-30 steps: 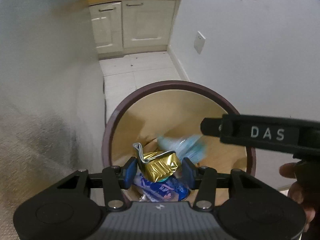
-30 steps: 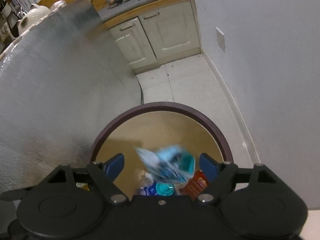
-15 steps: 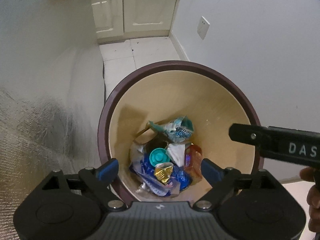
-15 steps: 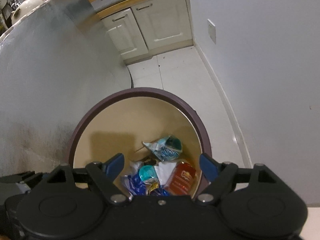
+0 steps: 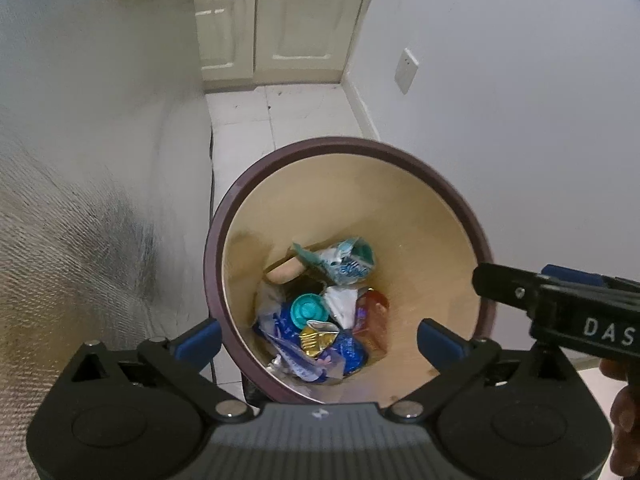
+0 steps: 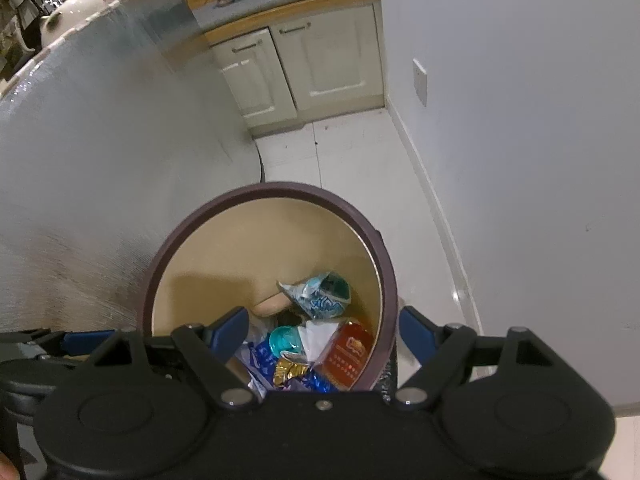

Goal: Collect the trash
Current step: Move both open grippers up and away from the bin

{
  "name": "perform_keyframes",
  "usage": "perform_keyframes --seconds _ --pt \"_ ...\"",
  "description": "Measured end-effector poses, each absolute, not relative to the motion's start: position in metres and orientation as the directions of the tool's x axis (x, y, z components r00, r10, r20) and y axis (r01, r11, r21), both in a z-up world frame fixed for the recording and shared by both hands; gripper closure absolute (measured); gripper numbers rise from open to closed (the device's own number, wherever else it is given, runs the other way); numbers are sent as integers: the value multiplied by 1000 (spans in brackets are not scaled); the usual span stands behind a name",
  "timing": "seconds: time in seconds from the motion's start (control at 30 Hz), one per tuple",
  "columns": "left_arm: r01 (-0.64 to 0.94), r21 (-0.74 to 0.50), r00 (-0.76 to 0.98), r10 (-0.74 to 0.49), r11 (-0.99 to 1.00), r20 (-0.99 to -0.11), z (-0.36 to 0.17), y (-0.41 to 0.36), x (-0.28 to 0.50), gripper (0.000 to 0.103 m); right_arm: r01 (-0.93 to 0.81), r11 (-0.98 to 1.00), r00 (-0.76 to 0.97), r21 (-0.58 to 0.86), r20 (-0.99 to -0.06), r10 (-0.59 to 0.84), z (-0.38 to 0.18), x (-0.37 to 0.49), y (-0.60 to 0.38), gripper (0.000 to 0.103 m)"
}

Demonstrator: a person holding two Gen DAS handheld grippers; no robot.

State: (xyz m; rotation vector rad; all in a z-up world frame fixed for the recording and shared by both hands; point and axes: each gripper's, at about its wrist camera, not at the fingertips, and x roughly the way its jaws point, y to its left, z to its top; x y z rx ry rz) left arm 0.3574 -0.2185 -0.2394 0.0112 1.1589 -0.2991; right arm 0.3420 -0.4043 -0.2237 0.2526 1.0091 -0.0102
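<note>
Left gripper (image 5: 318, 338): jaws spread to full width, having just been opening; nothing between the blue pads, which hang over the near rim of the bin (image 5: 224, 216). Gold foil wrapper (image 5: 318, 336), released, lies crumpled at the bottom of the bin, on top of a blue-and-white plastic packet (image 5: 344, 354).

Right gripper (image 6: 322, 330): jaws apart, empty; left pad w/in the bin mouth, right pad just outside the rim. Seen from the left wrist cam, this gripper enters from the right edge, its fingers over the right side of the bin rim, w/ part of a hand (image 5: 626, 420) behind it.

Bin contents, approx. centre outward: teal round lid (image 5: 308, 310) just above the gold wrapper; white paper scrap (image 5: 340, 306) beside the lid; red-orange packet (image 5: 372, 322) to the right, leaning at the bin wall; crumpled teal-and-white wrapper (image 5: 344, 260) farther back; tan rounded object (image 5: 286, 270) at back left, partly hidden, kind unclear.

Bin: round, dark maroon rim, beige inner wall, standing on a white tiled floor (image 5: 276, 116).

Surrounds: grey textured surface (image 5: 80, 200) to the left of the bin, white wall (image 5: 500, 140) w/ a wall socket plate (image 5: 406, 71) to the right, cream cabinet doors (image 5: 276, 32) at the far end under a wood-edged counter. Right wrist cam also shows a white teapot (image 6: 74, 10) at upper left.
</note>
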Motion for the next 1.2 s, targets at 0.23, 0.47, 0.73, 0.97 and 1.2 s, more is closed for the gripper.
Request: perform_keyframes --seconds 0.23,0.47,0.73,0.97,1.2 --pt "265 -149 396 -249 952 -884 -211 -219 336 0 121 974 568 192 -818 90 -194 322 -402 20" --pt "275 -126 446 -242 953 -862 -177 -212 311 0 113 979 599 167 -798 67 -160 300 -398 20" --pt "288 -140 492 -271 948 -827 -139 -195 282 0 91 987 651 134 -758 43 -115 264 -390 19" --pt "308 -143 529 -294 941 -796 -109 -177 256 0 80 988 685 129 -727 40 -84 234 -382 17" --pt "313 -148 566 -309 938 -764 -80 -154 232 0 73 989 724 127 -689 36 -55 203 -372 14"
